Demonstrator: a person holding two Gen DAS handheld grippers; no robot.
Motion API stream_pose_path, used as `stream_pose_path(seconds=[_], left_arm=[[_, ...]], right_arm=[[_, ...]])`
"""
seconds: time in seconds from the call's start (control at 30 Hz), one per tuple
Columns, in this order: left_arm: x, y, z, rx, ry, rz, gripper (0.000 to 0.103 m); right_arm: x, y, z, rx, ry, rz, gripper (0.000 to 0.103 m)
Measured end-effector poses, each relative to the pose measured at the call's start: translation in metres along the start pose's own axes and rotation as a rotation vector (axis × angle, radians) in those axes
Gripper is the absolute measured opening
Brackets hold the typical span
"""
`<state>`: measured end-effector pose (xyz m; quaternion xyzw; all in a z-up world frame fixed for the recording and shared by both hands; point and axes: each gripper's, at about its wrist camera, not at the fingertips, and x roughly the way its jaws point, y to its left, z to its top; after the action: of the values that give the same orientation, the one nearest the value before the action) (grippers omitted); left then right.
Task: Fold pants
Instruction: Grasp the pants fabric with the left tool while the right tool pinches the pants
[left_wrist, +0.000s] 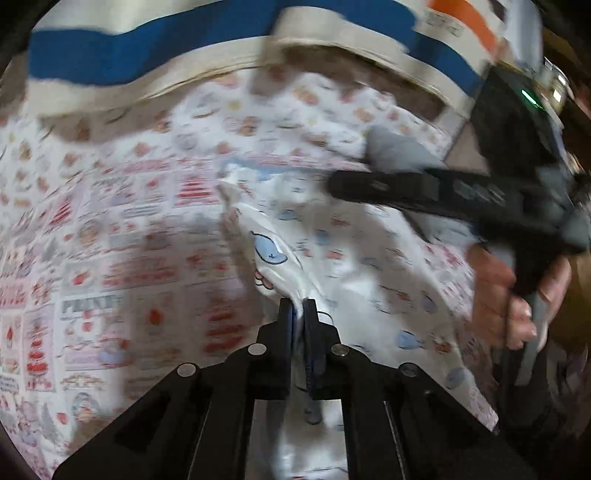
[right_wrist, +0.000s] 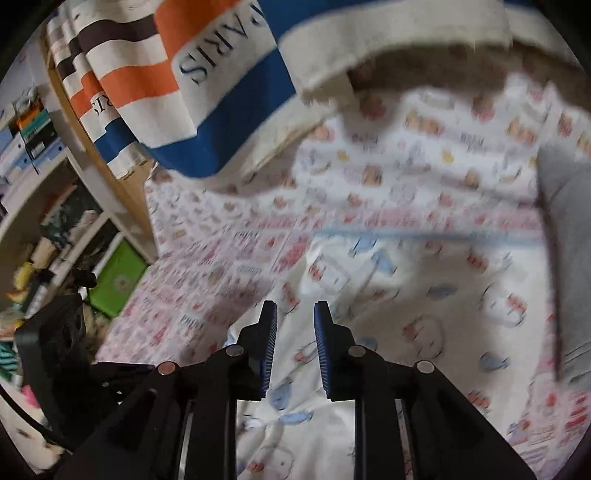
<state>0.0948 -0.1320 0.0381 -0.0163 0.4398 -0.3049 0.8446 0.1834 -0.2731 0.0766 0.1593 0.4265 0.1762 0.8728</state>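
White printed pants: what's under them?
The pants lie on the pink-and-red printed sheet, with one fold pinched in the left hand-held gripper. Whatever lies directly beneath the fabric is hidden.

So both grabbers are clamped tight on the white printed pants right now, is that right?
Not quite. Only the left gripper is clamped on the white printed pants, as the left wrist view shows. The right gripper stands open above them with nothing pinched, seen in the right wrist view.
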Motion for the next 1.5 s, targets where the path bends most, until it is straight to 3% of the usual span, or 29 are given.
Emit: stream_pose_path(seconds=[0.13, 0.3, 0.43, 0.5, 0.57, 0.6, 0.73, 0.9, 1.0, 1.07, 1.1, 1.13, 1.3, 1.33, 1.43, 1.5], left_arm=[[0.002, -0.031, -0.011, 0.118, 0.026, -0.036, 0.005], [0.003, -0.037, -0.02, 0.143, 0.038, -0.018, 0.005], [-0.005, -0.027, -0.022, 0.128, 0.024, -0.01, 0.01], [-0.018, -0.022, -0.022, 0.119, -0.007, -0.008, 0.026], [-0.031, -0.014, -0.018, 0.092, -0.057, 0.005, 0.07], [-0.037, -0.009, -0.013, 0.07, -0.088, 0.012, 0.072], [-0.037, 0.014, 0.012, -0.027, -0.095, -0.014, 0.072], [0.01, 0.034, 0.028, -0.193, 0.057, -0.138, 0.07], [0.038, 0.039, 0.026, -0.28, 0.146, -0.173, 0.053], [0.046, 0.04, 0.023, -0.315, 0.162, -0.21, 0.018], [0.045, 0.039, 0.022, -0.312, 0.156, -0.219, 0.01], [0.041, 0.035, 0.022, -0.296, 0.134, -0.214, 0.009], [0.006, 0.016, 0.022, -0.108, -0.002, -0.05, 0.009], [0.001, 0.018, 0.023, -0.094, -0.024, -0.033, 0.009], [-0.02, 0.025, 0.026, -0.055, -0.122, 0.045, 0.009], [-0.029, 0.032, 0.03, -0.064, -0.144, 0.038, 0.009]], right_arm=[[-0.003, 0.003, -0.002, -0.035, -0.005, -0.019, 0.021], [0.011, 0.008, -0.008, -0.051, 0.1, 0.116, 0.021], [0.035, 0.009, -0.02, -0.056, 0.22, -0.003, 0.021], [0.041, 0.003, -0.021, -0.033, 0.244, -0.032, 0.021], [0.042, -0.006, -0.021, 0.011, 0.249, -0.046, 0.021], [0.042, -0.009, -0.021, 0.023, 0.252, -0.052, 0.021], [0.043, -0.021, -0.02, 0.069, 0.263, -0.053, 0.021], [0.037, -0.031, -0.016, 0.14, 0.225, 0.017, 0.021], [0.035, -0.035, -0.014, 0.169, 0.2, 0.027, 0.021], [0.034, -0.042, -0.012, 0.202, 0.203, 0.051, 0.021], [0.035, -0.044, -0.012, 0.212, 0.204, 0.055, 0.021], [0.035, -0.046, -0.011, 0.221, 0.205, 0.053, 0.021], [0.039, -0.043, -0.012, 0.214, 0.201, 0.09, 0.021], [0.041, -0.04, -0.012, 0.2, 0.198, 0.085, 0.026], [0.05, -0.027, -0.018, 0.124, 0.211, -0.007, 0.027], [0.055, -0.025, -0.02, 0.113, 0.223, -0.008, 0.027]])
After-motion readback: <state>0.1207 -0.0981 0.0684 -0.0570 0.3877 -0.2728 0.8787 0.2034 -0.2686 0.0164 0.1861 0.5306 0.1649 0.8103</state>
